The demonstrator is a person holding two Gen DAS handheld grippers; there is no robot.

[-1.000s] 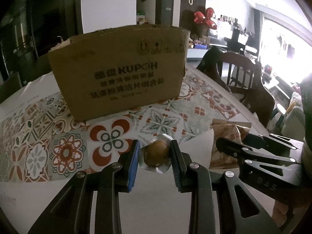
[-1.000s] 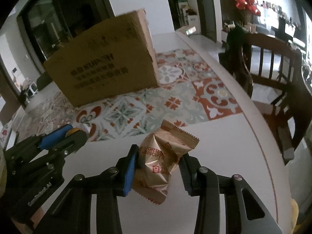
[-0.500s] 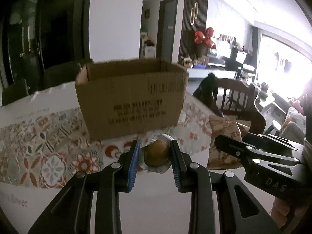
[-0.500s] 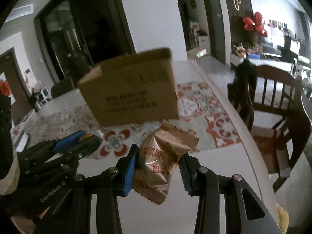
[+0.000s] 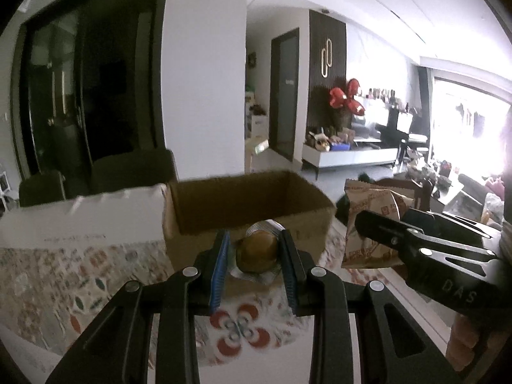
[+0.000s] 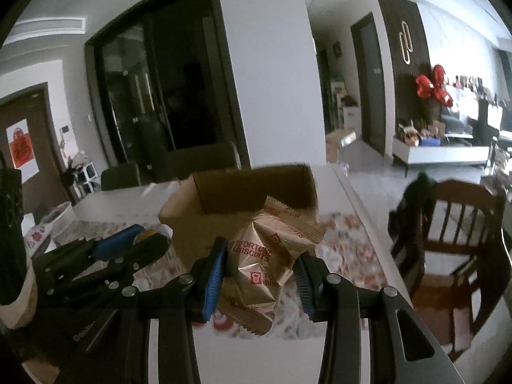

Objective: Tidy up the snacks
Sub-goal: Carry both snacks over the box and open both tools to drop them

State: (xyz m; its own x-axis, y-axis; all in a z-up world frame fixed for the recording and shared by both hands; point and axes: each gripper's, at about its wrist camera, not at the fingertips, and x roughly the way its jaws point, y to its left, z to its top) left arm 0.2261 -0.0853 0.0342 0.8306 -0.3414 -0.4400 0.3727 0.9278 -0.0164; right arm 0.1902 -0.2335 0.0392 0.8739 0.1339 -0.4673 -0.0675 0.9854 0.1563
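My left gripper (image 5: 254, 252) is shut on a small round brown snack in clear wrap (image 5: 256, 251), held in the air just in front of the open cardboard box (image 5: 249, 198). My right gripper (image 6: 260, 264) is shut on a gold Fortune Biscuits packet (image 6: 264, 262), also raised near the box (image 6: 252, 188). The right gripper and its packet (image 5: 371, 220) show at the right of the left wrist view. The left gripper (image 6: 128, 249) shows at the left of the right wrist view. The box's open top faces both grippers; its inside looks dark.
The box stands on a table with a patterned tile cloth (image 5: 80, 275). A white box (image 5: 86, 220) sits left of the cardboard box. A wooden chair (image 6: 454, 224) stands right of the table. Dark chairs (image 5: 96, 172) stand behind it.
Both grippers have risen with their snacks, from table level to the height of the box's rim. The box's open top is now visible. Both grips are unchanged.
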